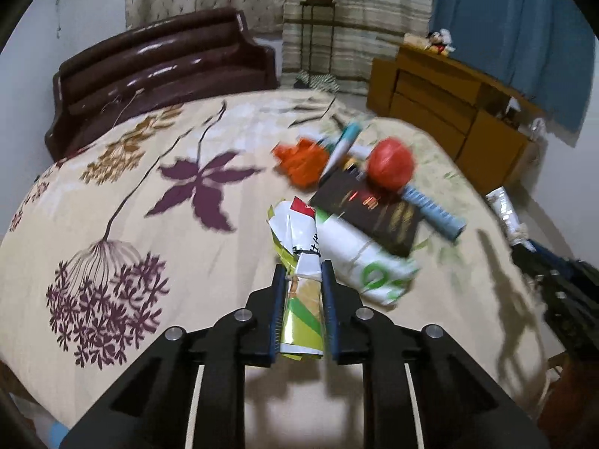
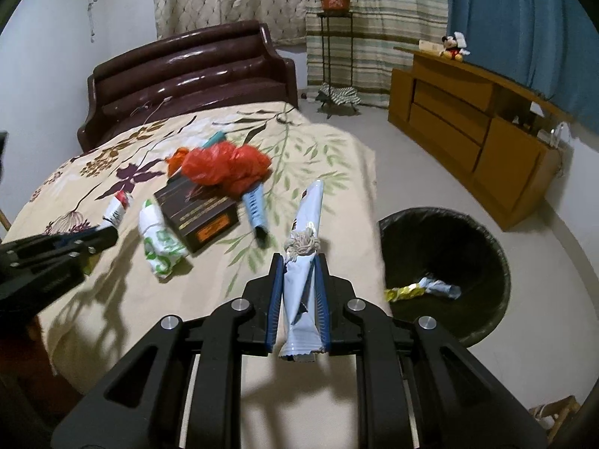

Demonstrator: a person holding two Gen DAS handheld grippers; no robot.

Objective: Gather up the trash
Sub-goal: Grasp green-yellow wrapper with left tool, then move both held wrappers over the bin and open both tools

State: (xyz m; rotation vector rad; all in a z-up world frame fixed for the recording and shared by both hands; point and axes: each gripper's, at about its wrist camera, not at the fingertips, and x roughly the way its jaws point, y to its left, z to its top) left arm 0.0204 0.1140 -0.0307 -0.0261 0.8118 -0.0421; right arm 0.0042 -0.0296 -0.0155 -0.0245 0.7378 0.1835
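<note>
Both claws are loaded: the left claw [image 1: 302, 273] just clamped a crumpled white-and-green foil wrapper [image 1: 299, 262] off the floral bedspread [image 1: 149, 194], the right claw [image 2: 299, 265] pinches a long pale-blue foil packet [image 2: 305, 247], so next both probably swing to the black-lined round bin [image 2: 483, 232]

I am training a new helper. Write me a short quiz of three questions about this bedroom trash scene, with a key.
1. True or false: the black round trash bin is empty.
2. What does the left claw grip?
A) crumpled white-green-yellow wrapper
B) dark brown cardboard box
3. Fill in: the right claw is shut on a long pale blue ____.

Key: 1 false, a wrapper lies inside; 2 A; 3 wrapper.
</note>
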